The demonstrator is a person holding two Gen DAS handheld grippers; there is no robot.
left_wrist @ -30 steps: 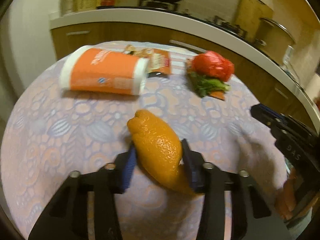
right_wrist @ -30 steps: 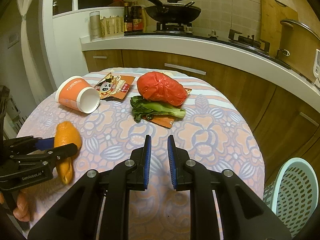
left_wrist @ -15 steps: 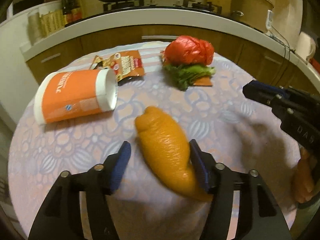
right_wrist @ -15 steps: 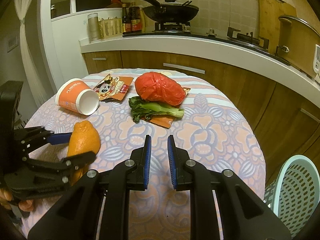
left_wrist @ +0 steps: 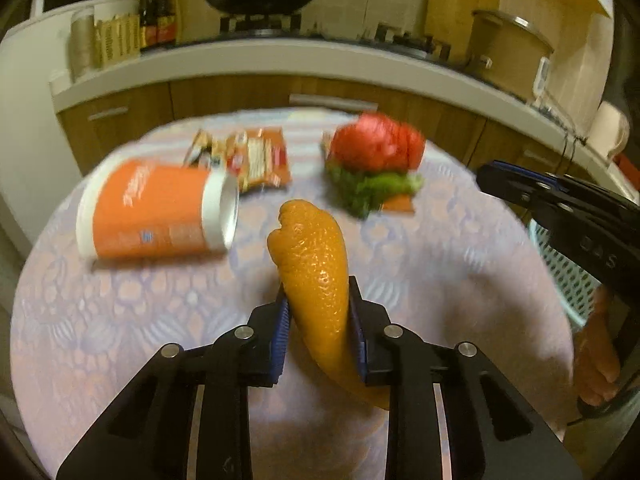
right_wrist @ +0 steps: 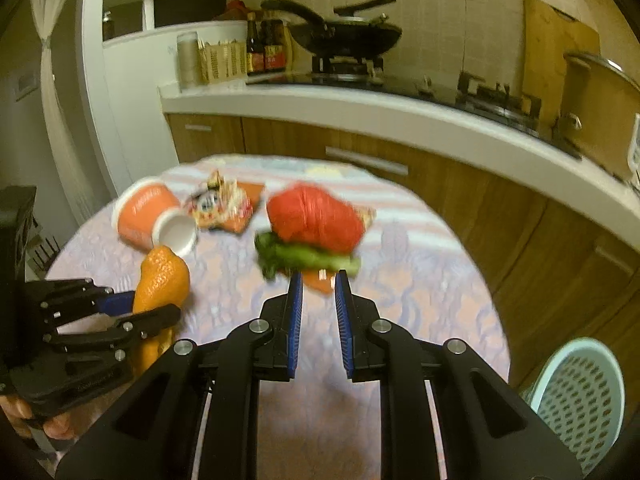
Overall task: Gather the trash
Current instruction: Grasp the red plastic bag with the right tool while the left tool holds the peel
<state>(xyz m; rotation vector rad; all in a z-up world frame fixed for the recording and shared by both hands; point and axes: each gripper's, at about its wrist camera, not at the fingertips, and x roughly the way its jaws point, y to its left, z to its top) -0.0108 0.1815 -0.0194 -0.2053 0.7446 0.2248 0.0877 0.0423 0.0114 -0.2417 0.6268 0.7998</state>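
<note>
My left gripper (left_wrist: 318,304) is shut on a long piece of orange peel (left_wrist: 316,268) and holds it above the round table (left_wrist: 120,320). The peel also shows in the right wrist view (right_wrist: 162,280), with the left gripper (right_wrist: 148,304) at the left. My right gripper (right_wrist: 318,280) is nearly shut and empty, over the table near the leafy greens (right_wrist: 308,258). A red crumpled bag (right_wrist: 314,218), an orange paper cup on its side (left_wrist: 156,216) and a snack wrapper (left_wrist: 256,158) lie on the table.
A pale green perforated basket (right_wrist: 580,396) stands on the floor at the table's right. It also shows behind the right gripper in the left wrist view (left_wrist: 560,268). A kitchen counter (right_wrist: 360,108) with a wok and bottles runs behind the table.
My left gripper has closed tighter on the orange peel and lifted it, turning to face the table's far side. The right gripper has moved forward toward the greens.
</note>
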